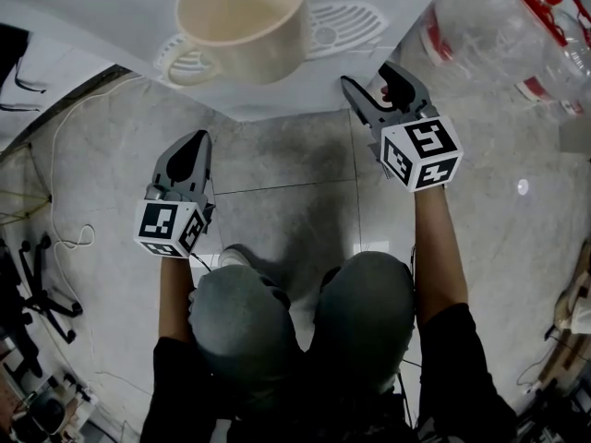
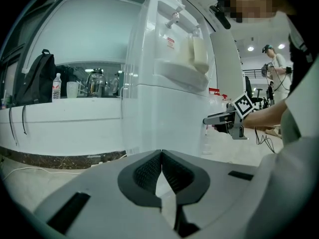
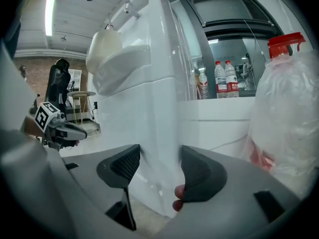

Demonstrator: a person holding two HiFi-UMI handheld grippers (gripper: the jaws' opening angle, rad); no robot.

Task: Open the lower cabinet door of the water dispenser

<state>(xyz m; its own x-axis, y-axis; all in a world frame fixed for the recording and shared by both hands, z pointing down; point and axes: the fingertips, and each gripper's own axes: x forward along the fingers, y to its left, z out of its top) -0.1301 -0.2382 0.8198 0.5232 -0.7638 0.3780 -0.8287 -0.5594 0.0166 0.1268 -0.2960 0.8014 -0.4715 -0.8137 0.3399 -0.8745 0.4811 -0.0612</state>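
White water dispenser [image 3: 144,83] upright on pale floor tiles [image 1: 295,155], with a cream cup [image 1: 245,21] seated on its drip tray [image 1: 346,26] under the taps. Its lower cabinet door [image 3: 142,143] below that tray, on the dispenser's front face, lying flush with the body.

Low at the dispenser's front corner on the person's right, the right gripper [image 3: 159,171]: jaws spread, framing the corner edge of the lower cabinet. Contact with the panel not clear. A fingertip [image 3: 178,198] peeking from under the right-hand jaw.

In front of the dispenser, toward its other side and apart from it, the left gripper [image 2: 161,156]: jaws pressed together tip to tip, pinching nothing, aimed at the lower body.

Plastic-wrapped water jug [image 3: 286,113] with a red cap just beside the dispenser, on the right gripper's side. Beyond the dispenser, a white ledge [image 2: 65,106] carrying a black backpack [image 2: 34,78], a small bottle [image 2: 57,86] and a kettle [image 2: 95,83]. Bent knees [image 1: 305,312] in front of the dispenser, between the two forearms.
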